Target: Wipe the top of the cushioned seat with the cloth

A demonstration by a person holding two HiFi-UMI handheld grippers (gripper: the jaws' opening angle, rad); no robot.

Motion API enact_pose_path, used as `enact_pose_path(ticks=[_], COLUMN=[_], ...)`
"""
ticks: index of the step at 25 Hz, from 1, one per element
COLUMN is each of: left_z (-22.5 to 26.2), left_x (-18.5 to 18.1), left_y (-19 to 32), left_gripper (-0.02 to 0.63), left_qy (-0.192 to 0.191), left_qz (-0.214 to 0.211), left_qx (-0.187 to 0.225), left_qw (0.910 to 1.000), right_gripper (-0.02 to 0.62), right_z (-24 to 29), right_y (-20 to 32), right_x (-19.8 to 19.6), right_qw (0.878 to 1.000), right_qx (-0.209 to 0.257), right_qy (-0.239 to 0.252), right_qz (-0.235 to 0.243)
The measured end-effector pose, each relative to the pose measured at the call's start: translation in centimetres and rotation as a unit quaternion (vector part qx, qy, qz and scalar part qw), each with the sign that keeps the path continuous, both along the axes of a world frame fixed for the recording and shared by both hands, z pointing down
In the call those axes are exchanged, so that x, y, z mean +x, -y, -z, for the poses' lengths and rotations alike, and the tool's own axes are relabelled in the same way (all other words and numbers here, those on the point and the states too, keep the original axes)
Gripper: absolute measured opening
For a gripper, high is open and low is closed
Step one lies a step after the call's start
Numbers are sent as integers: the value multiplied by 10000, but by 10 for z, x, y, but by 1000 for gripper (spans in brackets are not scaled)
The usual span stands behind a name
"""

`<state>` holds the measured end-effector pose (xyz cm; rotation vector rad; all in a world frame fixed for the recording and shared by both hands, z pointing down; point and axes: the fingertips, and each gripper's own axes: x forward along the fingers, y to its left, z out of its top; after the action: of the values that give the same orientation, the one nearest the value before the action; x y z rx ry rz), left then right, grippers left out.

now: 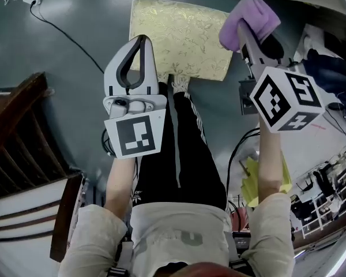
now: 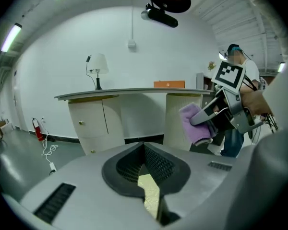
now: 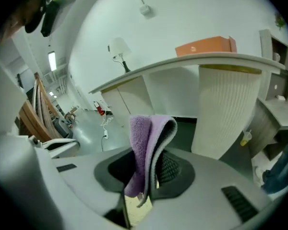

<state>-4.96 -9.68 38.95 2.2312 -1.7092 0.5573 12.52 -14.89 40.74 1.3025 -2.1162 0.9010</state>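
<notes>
Head view: one seat, two grippers, one cloth; wiping not yet begun.
We list the gold cushioned seat [image 1: 179, 39], lying ahead of our feet; the left gripper [image 1: 141, 40], jaws closed on nothing, likely held as a spare; the right gripper [image 1: 248, 36], clamped on the folded purple cloth [image 1: 251, 16] and poised by the seat's right edge, apparently ready to lower.

Fleecy matt cloth [image 3: 143, 147], shiny brocade cushioned seat [image 1: 181, 39]

Lamp [image 2: 97, 66], orange box [image 2: 169, 84] on white counter [image 2: 134, 92].
</notes>
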Motion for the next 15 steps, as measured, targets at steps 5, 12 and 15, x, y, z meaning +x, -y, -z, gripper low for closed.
enact_pose_path(ticks=[5, 12, 15], left_z=[8, 6, 5], left_x=[-22, -66, -81], left_y=[-6, -33, -44], left_gripper=[6, 6, 6], left_qy=[92, 106, 159], left_qz=[232, 774, 906], left_qx=[36, -45, -108], left_qw=[9997, 9969, 9957], right_gripper=[97, 97, 97], right_z=[26, 10, -2], right_y=[-10, -45, -58], right_x=[-63, -160, -193], right_qw=[9973, 9882, 9830], right_qx=[96, -159, -251], right_qy=[387, 880, 978], right_qz=[612, 1247, 1534])
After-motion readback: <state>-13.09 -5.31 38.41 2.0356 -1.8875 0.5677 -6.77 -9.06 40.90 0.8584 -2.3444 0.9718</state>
